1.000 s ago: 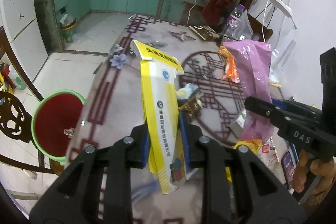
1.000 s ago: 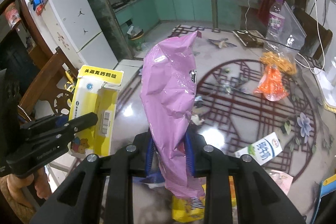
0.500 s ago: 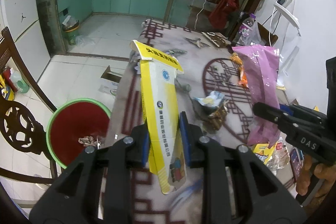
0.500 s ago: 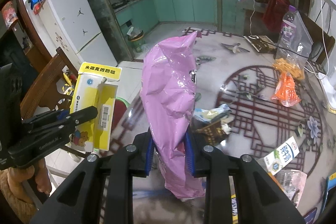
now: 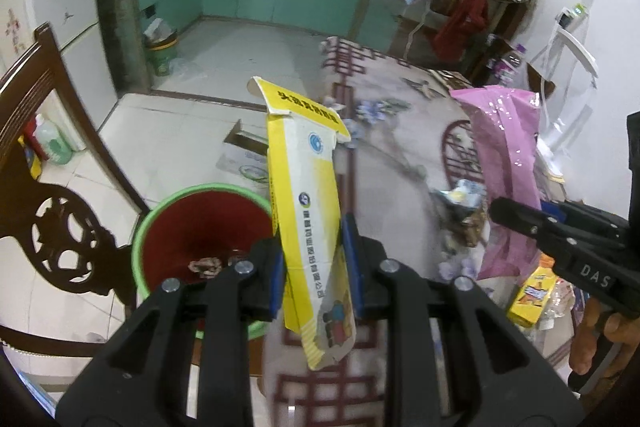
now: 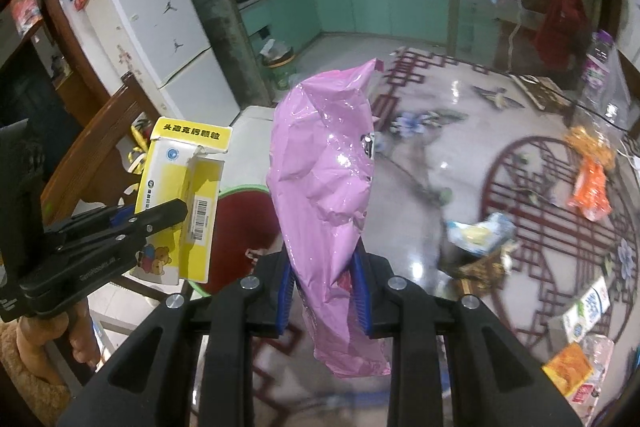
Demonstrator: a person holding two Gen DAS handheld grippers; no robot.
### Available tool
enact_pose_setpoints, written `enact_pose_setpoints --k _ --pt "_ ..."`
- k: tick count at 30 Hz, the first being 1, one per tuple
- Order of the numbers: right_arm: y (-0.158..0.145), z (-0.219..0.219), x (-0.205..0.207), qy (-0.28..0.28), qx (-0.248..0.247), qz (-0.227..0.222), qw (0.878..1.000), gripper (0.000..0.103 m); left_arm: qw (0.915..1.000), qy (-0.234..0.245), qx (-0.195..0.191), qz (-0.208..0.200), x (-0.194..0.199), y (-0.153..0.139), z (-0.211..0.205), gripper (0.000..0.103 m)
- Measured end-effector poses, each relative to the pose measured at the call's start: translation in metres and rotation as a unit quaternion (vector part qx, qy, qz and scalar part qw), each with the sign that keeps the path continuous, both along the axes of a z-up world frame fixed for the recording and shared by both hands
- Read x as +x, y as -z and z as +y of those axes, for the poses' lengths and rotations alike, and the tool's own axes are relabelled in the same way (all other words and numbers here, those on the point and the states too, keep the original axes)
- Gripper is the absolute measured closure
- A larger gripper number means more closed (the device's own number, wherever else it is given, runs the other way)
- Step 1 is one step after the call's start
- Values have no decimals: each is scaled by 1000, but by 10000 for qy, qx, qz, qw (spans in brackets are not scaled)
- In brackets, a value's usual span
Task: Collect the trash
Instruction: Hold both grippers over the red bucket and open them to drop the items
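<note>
Carrying 2 pieces of trash toward the red bin [image 5: 200, 227] beside the table [image 6: 460, 131], the left gripper [image 5: 312, 259] clamps a yellow carton [image 5: 308, 211] upright while the right gripper [image 6: 324, 283] pinches a pink bag [image 6: 320, 179], both poised for dropping.

Bin beside the surface's edge

The bin [image 5: 200, 223] stands on the floor left of the surface [image 5: 384, 131], a chair [image 5: 52, 187] just beside it; wrappers [image 6: 476, 231] lie on the surface.
</note>
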State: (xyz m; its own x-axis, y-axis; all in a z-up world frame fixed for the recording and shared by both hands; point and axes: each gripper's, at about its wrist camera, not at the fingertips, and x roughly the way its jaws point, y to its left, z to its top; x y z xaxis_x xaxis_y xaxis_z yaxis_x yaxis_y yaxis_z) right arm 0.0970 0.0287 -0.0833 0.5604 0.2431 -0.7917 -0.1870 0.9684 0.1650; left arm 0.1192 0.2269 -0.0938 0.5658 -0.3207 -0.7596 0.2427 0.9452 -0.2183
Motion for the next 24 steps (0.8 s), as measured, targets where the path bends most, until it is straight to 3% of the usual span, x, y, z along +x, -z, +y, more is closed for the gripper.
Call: enact_pose_setpoints --k 11,24 --pt "27 74 37 -652 115 324 9973 77 9986 -489 65 205 22 17 66 78" --pt "64 127 70 -1124 -172 790 9904 76 9961 -661 -48 583 46 46 97 78"
